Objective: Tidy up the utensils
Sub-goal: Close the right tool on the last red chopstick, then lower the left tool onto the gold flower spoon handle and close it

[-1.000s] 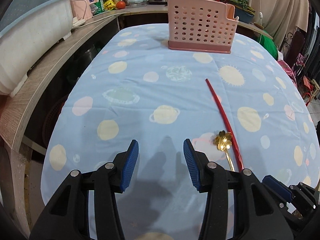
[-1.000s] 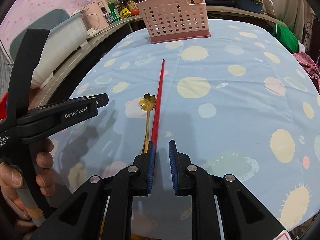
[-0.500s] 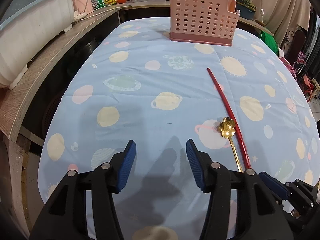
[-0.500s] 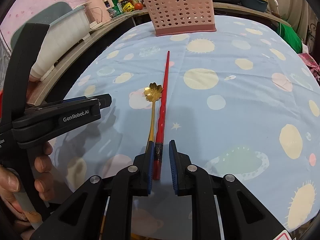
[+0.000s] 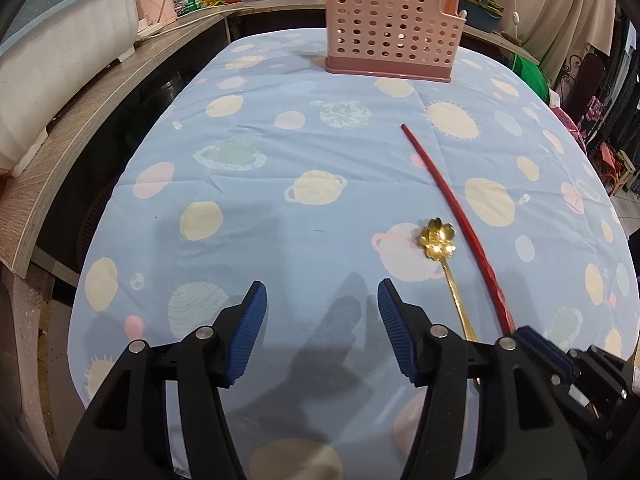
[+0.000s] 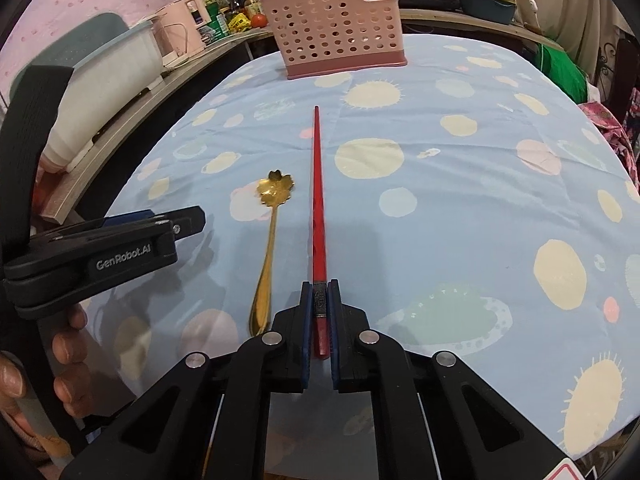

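Right wrist view: the right tool (image 6: pixel 320 300) has just closed onto the red chopstick (image 6: pixel 318 184) lying on the table (image 6: pixel 460 208). Gripped near its end, it may swing when lifted. The left tool (image 5: pixel 320 308) stands apart, empty.

- Desk (image 5: pixel 248 216) covered by a blue cloth printed with planets and suns.
- Pink perforated basket (image 5: pixel 390 28) stands at the far edge.
- Red chopstick (image 6: pixel 319 184) and gold flower-bowled spoon (image 6: pixel 272 220) lie side by side near the front edge.
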